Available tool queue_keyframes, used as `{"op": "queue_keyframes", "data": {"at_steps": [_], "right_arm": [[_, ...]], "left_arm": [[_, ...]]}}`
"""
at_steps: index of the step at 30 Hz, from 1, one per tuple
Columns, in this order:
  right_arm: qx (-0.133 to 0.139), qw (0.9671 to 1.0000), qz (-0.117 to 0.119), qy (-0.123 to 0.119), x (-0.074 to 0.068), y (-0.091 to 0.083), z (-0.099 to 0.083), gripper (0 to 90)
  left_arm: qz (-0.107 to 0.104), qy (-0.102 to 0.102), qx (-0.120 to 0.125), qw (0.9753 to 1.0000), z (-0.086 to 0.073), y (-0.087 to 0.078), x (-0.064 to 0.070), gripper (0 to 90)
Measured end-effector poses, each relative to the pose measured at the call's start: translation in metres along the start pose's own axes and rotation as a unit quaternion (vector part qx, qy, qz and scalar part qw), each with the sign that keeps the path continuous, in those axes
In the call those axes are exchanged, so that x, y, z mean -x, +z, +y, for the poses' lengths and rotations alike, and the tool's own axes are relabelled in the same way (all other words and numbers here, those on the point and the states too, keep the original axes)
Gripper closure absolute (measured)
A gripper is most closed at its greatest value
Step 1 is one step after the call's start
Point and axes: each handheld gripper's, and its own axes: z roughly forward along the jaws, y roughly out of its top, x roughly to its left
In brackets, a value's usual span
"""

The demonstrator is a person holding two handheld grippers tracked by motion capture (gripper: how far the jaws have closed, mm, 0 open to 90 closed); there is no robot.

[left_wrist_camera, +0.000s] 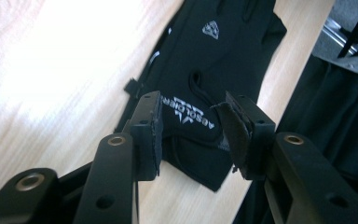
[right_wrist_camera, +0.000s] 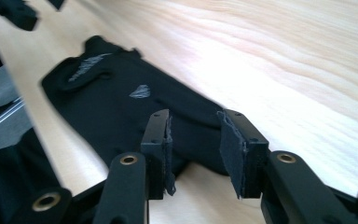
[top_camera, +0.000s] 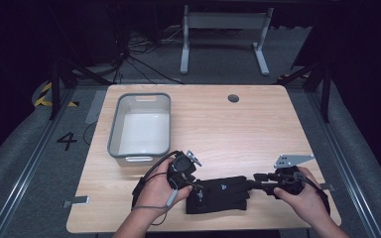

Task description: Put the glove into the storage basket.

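A black glove (top_camera: 218,194) with a small white logo lies flat near the table's front edge, between the two hands. My left gripper (top_camera: 192,184) is at its cuff end; in the left gripper view its jaws stand open on either side of the lettered cuff (left_wrist_camera: 191,112), not closed on it. My right gripper (top_camera: 254,182) is at the finger end; in the right gripper view its jaws stand open around the edge of the glove (right_wrist_camera: 121,100), whose logo (right_wrist_camera: 140,91) sits farther along.
A grey plastic tub (top_camera: 141,126) stands at the back left of the wooden table (top_camera: 228,124). A round cable hole (top_camera: 233,98) is near the far edge. Cables and a white table frame (top_camera: 223,34) are on the floor beyond.
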Motion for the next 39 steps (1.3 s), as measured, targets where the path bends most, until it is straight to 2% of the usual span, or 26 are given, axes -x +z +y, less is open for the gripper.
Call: {"op": "queue_keyframes", "data": {"at_steps": [4,7,17,25,28,33,39], "right_arm": [[-0.004,0.9994,-0.034,0.0,0.012,0.001,-0.003,63.1],[-0.01,0.9994,-0.033,0.006,0.018,0.003,-0.007,63.0],[-0.017,0.9981,-0.058,0.014,0.032,0.0,-0.014,62.5],[-0.017,0.9978,-0.059,0.026,0.041,-0.001,-0.017,61.0],[-0.016,0.9979,-0.058,0.025,0.042,-0.001,-0.018,60.3],[-0.015,0.9986,-0.046,0.022,0.042,-0.002,-0.019,59.7],[-0.013,0.9991,-0.039,0.007,0.039,-0.002,-0.019,58.6]], "left_arm": [[0.006,0.007,0.015,0.9999,0.002,0.005,0.002,56.6],[0.008,0.013,0.016,0.9998,0.004,0.008,0.003,56.3],[0.013,0.014,0.036,0.9992,0.006,0.012,0.004,54.7],[0.012,0.022,0.033,0.9992,0.009,0.015,0.007,52.8],[0.008,0.037,0.028,0.9989,0.011,0.018,0.012,51.8],[0.008,0.044,0.019,0.9988,0.012,0.024,0.015,51.0],[0.003,0.075,0.005,0.9972,0.014,0.034,0.021,49.8]]}}
